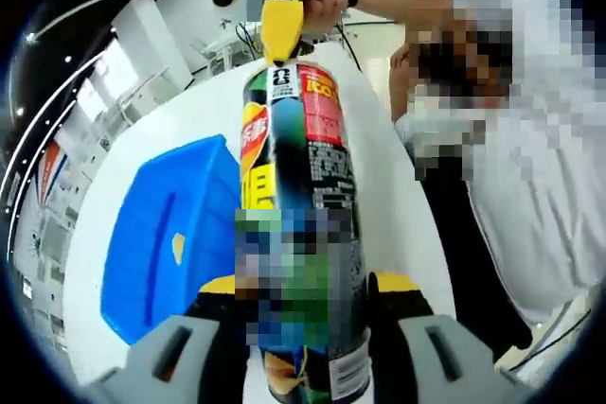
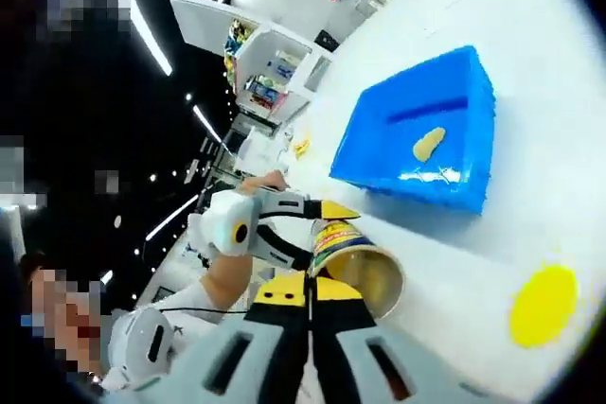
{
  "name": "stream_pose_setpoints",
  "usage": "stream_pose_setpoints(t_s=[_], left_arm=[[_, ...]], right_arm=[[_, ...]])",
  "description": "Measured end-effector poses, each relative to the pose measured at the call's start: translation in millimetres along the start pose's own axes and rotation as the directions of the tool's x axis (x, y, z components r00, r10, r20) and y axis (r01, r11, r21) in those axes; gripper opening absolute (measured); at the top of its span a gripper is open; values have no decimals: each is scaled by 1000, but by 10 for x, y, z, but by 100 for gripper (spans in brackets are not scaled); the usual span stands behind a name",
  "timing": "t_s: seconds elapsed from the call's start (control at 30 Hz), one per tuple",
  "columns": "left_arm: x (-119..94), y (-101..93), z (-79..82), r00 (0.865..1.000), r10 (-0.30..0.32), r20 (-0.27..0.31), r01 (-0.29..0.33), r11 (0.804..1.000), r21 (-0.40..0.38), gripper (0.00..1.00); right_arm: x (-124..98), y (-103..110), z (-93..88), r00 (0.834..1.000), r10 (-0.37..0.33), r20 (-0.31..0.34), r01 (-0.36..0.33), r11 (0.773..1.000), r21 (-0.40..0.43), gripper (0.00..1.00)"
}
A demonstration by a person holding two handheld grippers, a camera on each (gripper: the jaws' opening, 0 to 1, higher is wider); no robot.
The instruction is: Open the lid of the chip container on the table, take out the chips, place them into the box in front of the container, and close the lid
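Chip container [image 1: 301, 234], a tall cardboard tube, held off the white counter [image 1: 398, 205] and tipped on its side. Left tongs [image 1: 308, 305] clamp it around the lower body, one yellow-tipped jaw each side, tube running straight out from the jaws. In the right gripper view the mouth of the tube [image 2: 371, 276] is open, lid off; inside can't be made out. The yellow lid [image 2: 543, 305] lies flat on the counter, well apart from the tube, beside the blue box [image 2: 426, 130].

Right tongs [image 2: 308, 314]: jaws look nearly together with nothing clearly between them, tips just at the tube's rim; whether they touch it, cannot tell. In the left gripper view that right gripper's yellow tip sits at the tube's far end.

One chip [image 2: 428, 143] lies in the blue box.

Handling, as a guess: tube light, stiff but crushable, glossy so a bit slippery; mid-body grip is right, moderate squeeze. Chips thin, brittle, pinch gently at edges or tip out. Lid thin, flexible, take by rim.
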State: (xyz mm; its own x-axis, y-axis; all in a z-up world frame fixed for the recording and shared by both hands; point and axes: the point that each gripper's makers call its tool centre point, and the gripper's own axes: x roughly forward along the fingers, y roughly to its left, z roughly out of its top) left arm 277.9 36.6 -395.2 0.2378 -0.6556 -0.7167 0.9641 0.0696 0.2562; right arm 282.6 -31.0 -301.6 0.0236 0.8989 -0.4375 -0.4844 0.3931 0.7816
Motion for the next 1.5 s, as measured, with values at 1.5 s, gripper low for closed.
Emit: stream_pose_setpoints(t_s=[1.5], left_arm=[[336, 174, 638, 796, 271, 541, -85, 935, -343, 49]], right_arm=[[253, 500, 323, 803, -556, -213, 401, 770, -497, 1]])
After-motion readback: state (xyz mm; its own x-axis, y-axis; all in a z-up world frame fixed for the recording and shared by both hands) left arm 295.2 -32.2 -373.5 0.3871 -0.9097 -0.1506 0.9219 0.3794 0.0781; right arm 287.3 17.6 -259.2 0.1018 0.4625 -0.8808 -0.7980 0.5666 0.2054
